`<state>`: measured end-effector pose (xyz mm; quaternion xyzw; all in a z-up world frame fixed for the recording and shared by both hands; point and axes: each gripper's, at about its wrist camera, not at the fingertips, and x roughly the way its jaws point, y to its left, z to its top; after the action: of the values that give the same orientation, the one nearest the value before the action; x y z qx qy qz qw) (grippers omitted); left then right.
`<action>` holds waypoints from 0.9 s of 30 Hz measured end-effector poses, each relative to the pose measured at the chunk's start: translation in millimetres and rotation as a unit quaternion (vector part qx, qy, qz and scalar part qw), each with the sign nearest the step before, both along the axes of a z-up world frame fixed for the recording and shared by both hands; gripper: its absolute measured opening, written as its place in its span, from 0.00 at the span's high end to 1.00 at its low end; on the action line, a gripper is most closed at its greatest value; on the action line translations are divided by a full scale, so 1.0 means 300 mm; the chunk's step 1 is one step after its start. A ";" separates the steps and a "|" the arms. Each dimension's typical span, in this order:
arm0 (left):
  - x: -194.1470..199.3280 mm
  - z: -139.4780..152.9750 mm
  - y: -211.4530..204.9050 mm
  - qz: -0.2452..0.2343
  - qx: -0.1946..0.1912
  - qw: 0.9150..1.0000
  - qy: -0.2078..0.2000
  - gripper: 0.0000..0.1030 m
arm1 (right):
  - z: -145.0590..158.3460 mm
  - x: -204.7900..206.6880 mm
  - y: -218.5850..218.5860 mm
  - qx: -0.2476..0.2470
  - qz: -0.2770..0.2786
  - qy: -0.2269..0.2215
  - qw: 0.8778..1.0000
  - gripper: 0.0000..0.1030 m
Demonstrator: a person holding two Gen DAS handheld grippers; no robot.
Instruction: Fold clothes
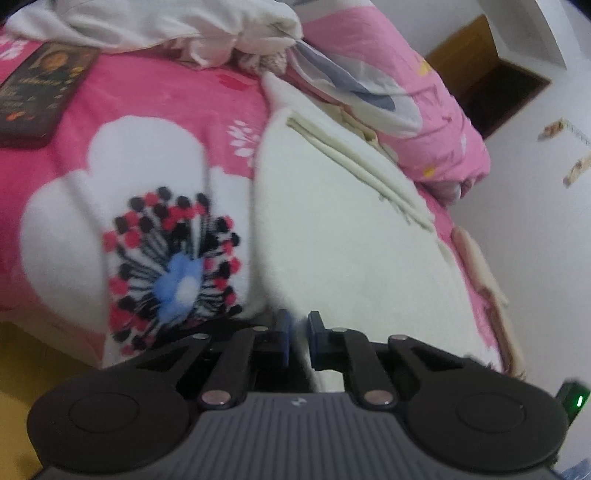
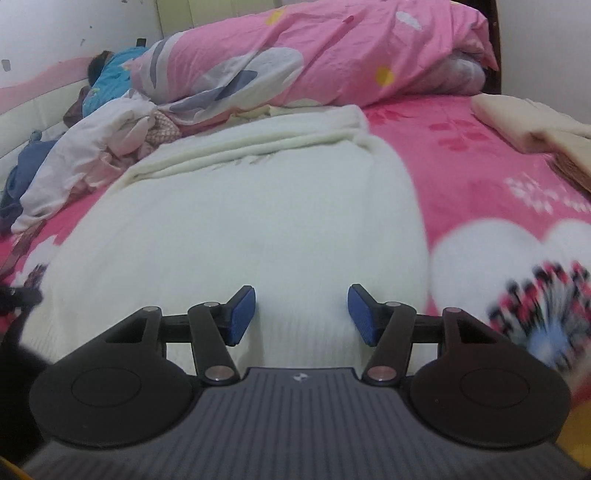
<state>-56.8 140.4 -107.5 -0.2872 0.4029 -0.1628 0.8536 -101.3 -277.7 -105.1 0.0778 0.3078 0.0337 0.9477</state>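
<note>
- On the pink bedspread (image 1: pixel 155 92) of the bed, a dark book (image 1: pixel 40 88) lies at the far left of your left wrist view, well apart from the garment.
- A crumpled white cloth (image 1: pixel 166 26) sits beyond the book, at the top of that view.
- A large white flower print with a black, red and blue centre (image 1: pixel 173 266) fills the bedspread just left of your left claw.
- Your left claw (image 1: pixel 298 334) has its blue pads drawn together on the near edge of the cream sweater (image 1: pixel 332 221); a sliver of cream fabric shows between them.
- The cream sweater lies spread flat on the bed, its folded edge toward the pink duvet (image 1: pixel 424 96) heaped behind it.
- In your right wrist view, a heap of white and blue clothes (image 2: pixel 85 147) lies to the left of the sweater (image 2: pixel 240 221).
- Your right claw (image 2: pixel 301 314) stands with its pads apart above the sweater's ribbed near hem, gripping nothing; whether the pads touch the fabric is unclear.
- Folded beige items (image 2: pixel 528 125) rest at the far right on the bedspread, well apart from the sweater.
</note>
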 end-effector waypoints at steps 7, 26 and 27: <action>-0.051 -0.002 0.074 0.015 0.015 1.000 -0.003 0.98 | 0.025 -0.078 0.011 -0.018 -0.044 0.025 0.999 0.46; -0.015 0.036 0.059 -0.035 0.048 0.996 -0.064 0.26 | 0.134 0.080 0.171 0.021 -0.059 0.017 0.998 0.46; -0.005 0.037 0.048 -0.036 0.053 0.996 -0.061 0.23 | 0.132 0.095 0.188 0.016 -0.058 0.021 0.998 0.46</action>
<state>-58.3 154.7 -96.3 -0.2159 0.3688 -0.1891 0.8841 -72.8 -221.3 -65.6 0.1111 0.3223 -0.0181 0.9399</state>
